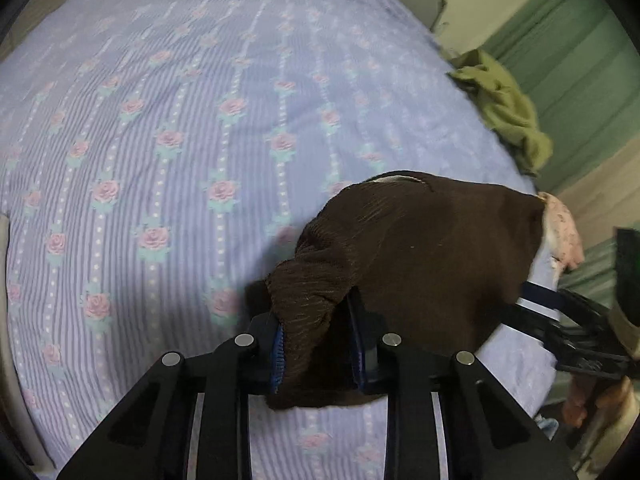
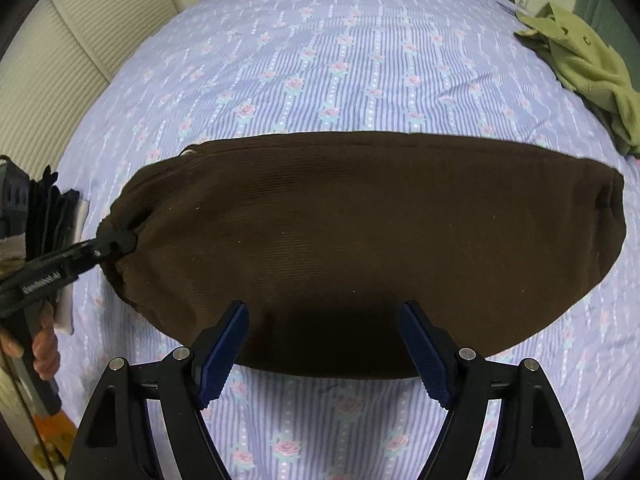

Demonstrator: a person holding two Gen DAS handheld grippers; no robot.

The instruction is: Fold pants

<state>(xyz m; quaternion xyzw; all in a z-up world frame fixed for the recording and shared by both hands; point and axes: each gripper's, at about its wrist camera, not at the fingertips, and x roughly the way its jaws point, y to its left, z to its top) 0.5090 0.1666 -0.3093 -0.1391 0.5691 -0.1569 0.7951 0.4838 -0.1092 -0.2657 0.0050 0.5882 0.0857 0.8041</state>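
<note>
The dark brown pants [image 2: 360,240] lie folded into a wide band across the bed. My left gripper [image 1: 320,320] is shut on a bunched end of the brown pants [image 1: 420,248]; in the right wrist view it [image 2: 116,240] pinches the band's left end. My right gripper [image 2: 324,320] is open, its blue pads on either side of the near edge of the pants, holding nothing. In the left wrist view the right gripper [image 1: 536,300] shows at the far right, beside the pants.
The bed is covered by a lilac striped sheet with pink roses [image 2: 340,60]. A crumpled olive-green garment [image 2: 592,64] lies at the far right edge of the bed, also in the left wrist view [image 1: 504,108]. A pink floral cloth [image 1: 564,232] hangs at the bed's right side.
</note>
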